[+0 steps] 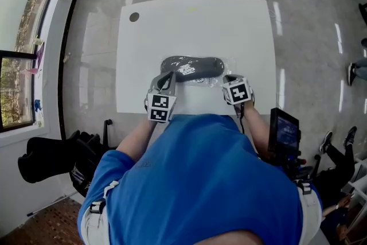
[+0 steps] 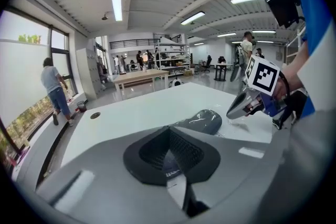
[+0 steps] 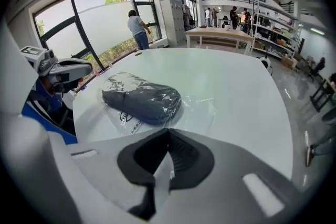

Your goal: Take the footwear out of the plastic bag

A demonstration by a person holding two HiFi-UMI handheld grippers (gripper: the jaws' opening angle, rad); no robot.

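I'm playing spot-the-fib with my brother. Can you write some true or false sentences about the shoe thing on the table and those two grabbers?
1. The footwear is inside the plastic bag. True.
2. The table is black. False: it is white.
3. Both grippers are wide open. False: the left gripper and the right gripper are both shut, each pinching a bit of the plastic bag.
4. A person stands by the big window. True.
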